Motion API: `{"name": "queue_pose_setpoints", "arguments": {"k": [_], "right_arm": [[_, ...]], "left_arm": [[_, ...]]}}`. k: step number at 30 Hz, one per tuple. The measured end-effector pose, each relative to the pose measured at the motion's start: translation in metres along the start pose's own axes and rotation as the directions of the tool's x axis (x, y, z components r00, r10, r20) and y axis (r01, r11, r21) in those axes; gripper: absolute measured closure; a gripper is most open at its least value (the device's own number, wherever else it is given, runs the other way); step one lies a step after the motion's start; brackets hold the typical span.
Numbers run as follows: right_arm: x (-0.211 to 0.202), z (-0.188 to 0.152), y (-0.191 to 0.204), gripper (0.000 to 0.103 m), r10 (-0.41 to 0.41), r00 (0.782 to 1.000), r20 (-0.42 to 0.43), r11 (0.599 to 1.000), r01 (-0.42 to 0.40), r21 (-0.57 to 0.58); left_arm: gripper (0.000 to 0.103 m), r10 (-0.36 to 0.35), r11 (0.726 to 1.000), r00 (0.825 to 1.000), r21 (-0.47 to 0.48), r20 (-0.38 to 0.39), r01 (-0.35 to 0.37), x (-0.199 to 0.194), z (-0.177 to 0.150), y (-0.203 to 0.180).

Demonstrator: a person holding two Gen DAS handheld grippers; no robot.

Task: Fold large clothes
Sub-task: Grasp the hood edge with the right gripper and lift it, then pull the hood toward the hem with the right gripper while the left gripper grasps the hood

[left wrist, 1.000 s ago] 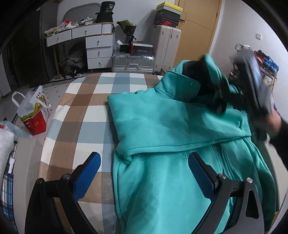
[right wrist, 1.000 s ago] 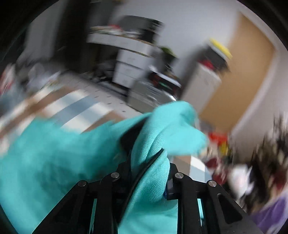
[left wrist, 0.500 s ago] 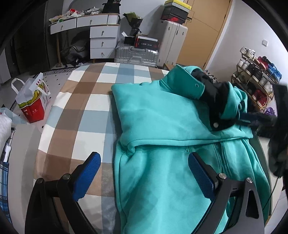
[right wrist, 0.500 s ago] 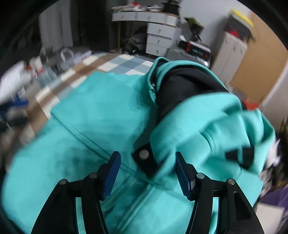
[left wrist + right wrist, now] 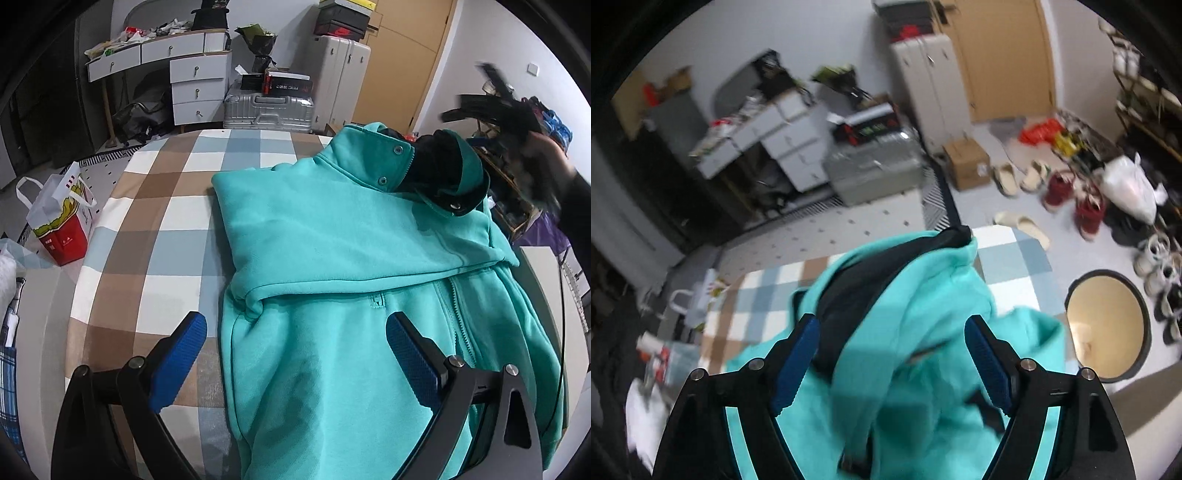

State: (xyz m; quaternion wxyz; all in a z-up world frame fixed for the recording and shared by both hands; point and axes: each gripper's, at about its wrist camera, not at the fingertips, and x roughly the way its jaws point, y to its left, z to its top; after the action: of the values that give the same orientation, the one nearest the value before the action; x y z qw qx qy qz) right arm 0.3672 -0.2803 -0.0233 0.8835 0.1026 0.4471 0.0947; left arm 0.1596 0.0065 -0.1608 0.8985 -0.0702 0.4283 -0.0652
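Teal hoodie (image 5: pixel 332 258) is lying sleeve-folded along the checkered table's (image 5: pixel 155 229) right edge, right gripper (image 5: pixel 892 363) having just been opening, empty above the hood, left gripper (image 5: pixel 295 354) hovering wide, holding nothing.

right gripper (image 5: pixel 892 354) just opened wide, teal hoodie (image 5: pixel 923 314) beneath

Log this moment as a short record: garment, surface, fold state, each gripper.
garment: teal zip-front fleece jacket with black-lined collar
surface: brown, blue and white checked cloth
fold state: one sleeve laid across the chest; zip closed
left gripper: jaws open, above the lower jacket, nothing between them
right gripper: jaws have just been opening; they straddle the collar without pressing on it
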Motion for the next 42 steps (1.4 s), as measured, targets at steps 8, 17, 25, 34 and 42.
{"name": "queue_pose_setpoints", "arguments": {"k": [8, 17, 25, 34, 42], "right_arm": [[0.096, 0.019, -0.018, 0.093, -0.292, 0.919, -0.265, 0.951, 0.308, 0.022], [0.008, -0.017, 0.119, 0.095, -0.385, 0.811, 0.441, 0.619, 0.581, -0.528], [-0.067, -0.170, 0.167, 0.095, -0.045, 0.789, 0.613, 0.399, 0.576, -0.713], [-0.083, -0.229, 0.125, 0.095, -0.039, 0.896, 0.442, 0.710, 0.336, -0.619], [-0.101, -0.213, 0.055, 0.092, 0.140, 0.897, 0.419, 0.975, -0.052, -0.215]], "left_arm": [[0.008, 0.003, 1.000, 1.000, 0.014, -0.016, -0.002, 0.004, 0.001, 0.000], [0.008, 0.019, 1.000, 1.000, 0.010, 0.007, -0.019, -0.001, 0.001, -0.002], [0.008, 0.080, 0.996, 0.992, -0.040, 0.098, -0.077, -0.012, 0.005, 0.013], [0.008, 0.063, 0.994, 0.988, -0.092, 0.143, -0.050, -0.015, 0.020, 0.021], [0.008, 0.124, 0.979, 0.980, 0.141, 0.154, -0.146, 0.003, 0.127, -0.033]]}}
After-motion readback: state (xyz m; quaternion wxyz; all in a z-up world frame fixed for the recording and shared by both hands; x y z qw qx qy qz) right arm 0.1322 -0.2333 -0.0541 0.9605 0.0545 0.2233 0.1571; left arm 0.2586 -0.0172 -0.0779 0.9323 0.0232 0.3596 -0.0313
